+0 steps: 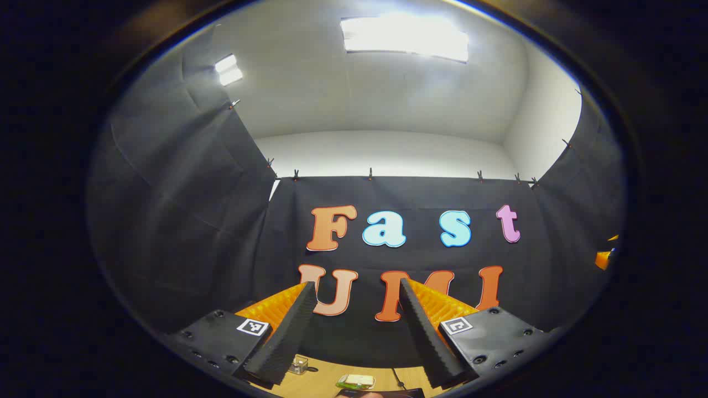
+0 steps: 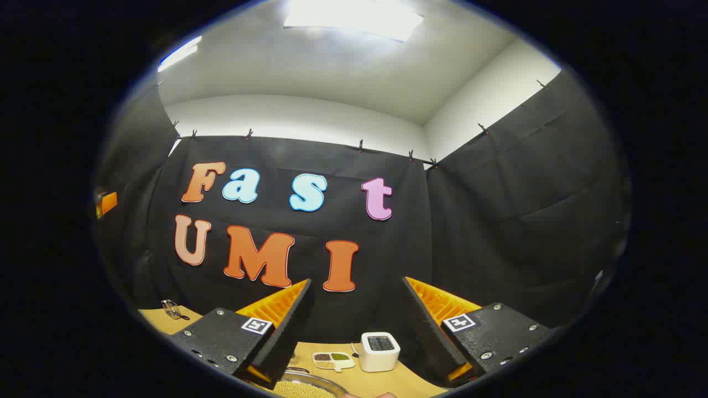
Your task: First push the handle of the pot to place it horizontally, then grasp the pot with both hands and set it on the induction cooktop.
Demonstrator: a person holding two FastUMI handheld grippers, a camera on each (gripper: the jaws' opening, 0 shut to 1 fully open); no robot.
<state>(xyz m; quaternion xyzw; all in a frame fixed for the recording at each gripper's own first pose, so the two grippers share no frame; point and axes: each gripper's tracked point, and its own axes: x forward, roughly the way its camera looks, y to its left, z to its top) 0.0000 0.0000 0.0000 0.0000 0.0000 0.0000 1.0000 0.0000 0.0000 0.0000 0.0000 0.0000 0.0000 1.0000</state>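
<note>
Left gripper (image 1: 358, 290), raised and tilted toward the booth's back wall, has its jaws spread wide with nothing between them. Past the fingers, at the bottom of the left gripper view, a strip of wooden bench (image 1: 326, 381) carries a small clear box (image 1: 298, 365) beside the left finger, a small tray (image 1: 357, 381) nearer the middle, and a dark cable (image 1: 397, 377) running toward a dark object at the lower edge, too cropped to identify.

Right gripper (image 2: 357, 287) is likewise tilted up, its jaws wide apart and holding nothing. Between its fingers in the right gripper view stand a white box-shaped appliance (image 2: 379, 351) with a dark top panel and, just to its left, a small divided dish (image 2: 333, 360) of dark and green contents. At the lower edge, partly behind the left finger, the rim of a glass lid (image 2: 304, 382) sits over pale grains; whether this is the pot cannot be told. A small clear object (image 2: 172, 309) rests on the bench's far left corner. Ceiling light panels (image 2: 354, 16) glow overhead.
</note>
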